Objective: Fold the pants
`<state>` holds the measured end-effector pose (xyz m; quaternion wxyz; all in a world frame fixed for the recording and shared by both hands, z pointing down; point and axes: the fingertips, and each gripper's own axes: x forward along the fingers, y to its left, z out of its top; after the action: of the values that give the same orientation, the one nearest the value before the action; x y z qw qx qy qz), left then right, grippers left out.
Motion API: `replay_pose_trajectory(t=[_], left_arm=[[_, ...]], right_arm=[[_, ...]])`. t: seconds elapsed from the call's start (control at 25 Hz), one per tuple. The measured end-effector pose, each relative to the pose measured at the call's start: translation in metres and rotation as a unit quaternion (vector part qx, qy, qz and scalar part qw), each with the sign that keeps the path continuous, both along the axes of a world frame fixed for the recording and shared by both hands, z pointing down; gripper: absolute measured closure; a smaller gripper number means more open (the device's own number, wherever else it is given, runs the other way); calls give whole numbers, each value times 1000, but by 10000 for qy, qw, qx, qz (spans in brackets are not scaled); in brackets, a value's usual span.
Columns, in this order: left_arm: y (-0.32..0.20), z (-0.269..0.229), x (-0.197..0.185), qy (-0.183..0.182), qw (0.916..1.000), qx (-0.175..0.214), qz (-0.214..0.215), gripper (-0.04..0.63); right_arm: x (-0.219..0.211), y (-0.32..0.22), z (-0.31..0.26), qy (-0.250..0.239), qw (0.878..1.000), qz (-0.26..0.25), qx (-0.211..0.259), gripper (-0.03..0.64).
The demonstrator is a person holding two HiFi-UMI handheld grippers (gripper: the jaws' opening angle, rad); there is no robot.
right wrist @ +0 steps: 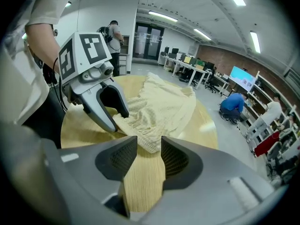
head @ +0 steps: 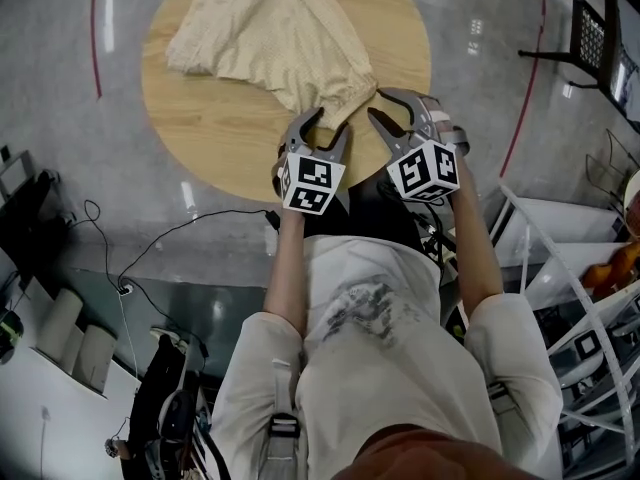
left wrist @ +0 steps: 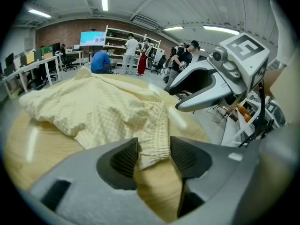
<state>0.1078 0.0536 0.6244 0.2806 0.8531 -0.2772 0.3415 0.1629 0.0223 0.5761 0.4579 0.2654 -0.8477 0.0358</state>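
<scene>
The left claw (head: 333, 120) stands open astride the elastic waistband (left wrist: 161, 125) of the pale yellow pants (head: 265, 33), which lie heaped beyond it on the round wooden table (head: 200, 118). Just to its right, the right claw (head: 376, 102) is open too, with the waistband's corner between its pads. A shiny grey floor (head: 80, 188) surrounds the table, and a white rack (head: 560, 268) stands right of the right claw.

Pale yellow checked pants (head: 270, 33), light wood-grain table (head: 200, 128), grey left tongs (head: 333, 123), grey right tongs (head: 378, 103)
</scene>
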Motion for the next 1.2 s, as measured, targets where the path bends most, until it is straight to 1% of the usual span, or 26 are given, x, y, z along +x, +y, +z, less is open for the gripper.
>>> replay_pose_trajectory(t=[0.36,0.64,0.8,0.96,1.12,1.2], left_arm=[[13,-1,-45,-221,9997,-19,-91,354],[18,2,-67,-312,9995,-19,-48,340],[22,1,-80,-334,9994,-1,17,333],[22,2,-88,-392,9992,39,84,334],[20,7,-93,-469,9987,124,173,361],[20,8,-95,-491,9984,164,216,373]], right_arm=[[-45,17,12,-73,9975,-685,-166,406],[-63,24,33,39,9949,-957,-318,392],[-74,25,40,95,9942,-1006,-372,388],[-81,23,44,152,9945,-964,-386,398],[-86,20,51,254,9953,-846,-399,432],[-89,19,52,259,9954,-808,-437,437]])
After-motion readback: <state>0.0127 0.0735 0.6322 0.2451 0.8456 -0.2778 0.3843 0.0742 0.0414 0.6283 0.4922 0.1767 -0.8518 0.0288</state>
